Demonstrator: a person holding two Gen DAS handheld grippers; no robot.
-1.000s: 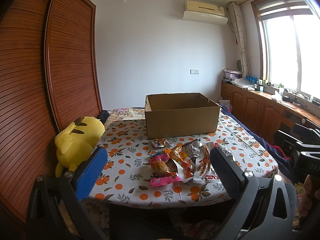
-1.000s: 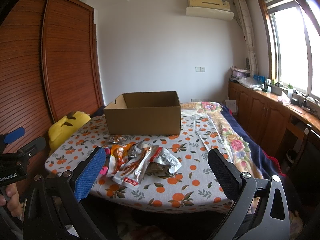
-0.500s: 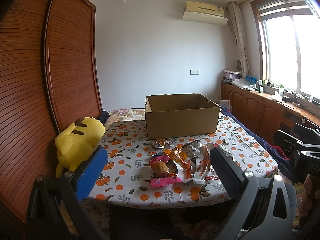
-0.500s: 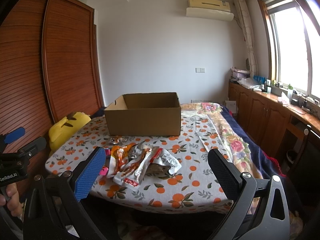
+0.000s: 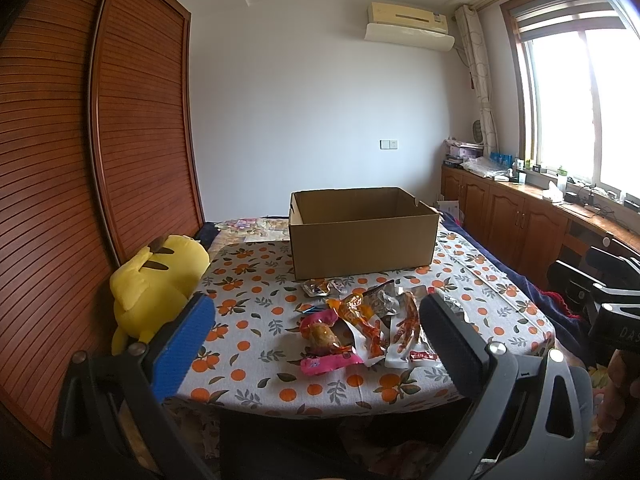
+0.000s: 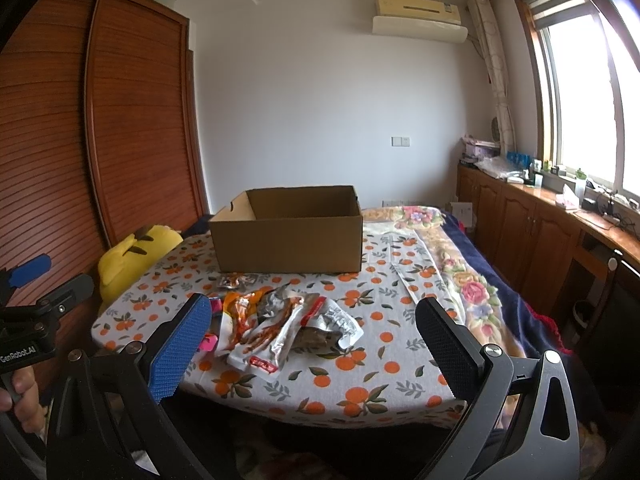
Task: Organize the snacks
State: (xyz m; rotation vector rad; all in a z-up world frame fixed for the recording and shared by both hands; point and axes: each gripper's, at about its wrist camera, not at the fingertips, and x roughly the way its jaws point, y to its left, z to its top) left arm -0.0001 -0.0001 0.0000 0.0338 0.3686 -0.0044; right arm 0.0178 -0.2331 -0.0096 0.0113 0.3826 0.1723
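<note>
Both grippers, left (image 5: 316, 344) and right (image 6: 312, 344), hang wide open before the worktop's (image 5: 248, 332) near edge, snacks (image 5: 360, 324) piled there, box (image 5: 362, 232) behind.

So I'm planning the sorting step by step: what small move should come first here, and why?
Probably bring the left hand-held gripper forward and down onto the pink snack packet, the nearest of the pile. Both hand-held grippers are open and hold nothing, the snacks lie loose on the tablecloth, and the cardboard box behind them stands open, with no snacks visible inside from here.

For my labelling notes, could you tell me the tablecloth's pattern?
The tablecloth is white with oranges and green leaves, clearest in the left wrist view.
</note>
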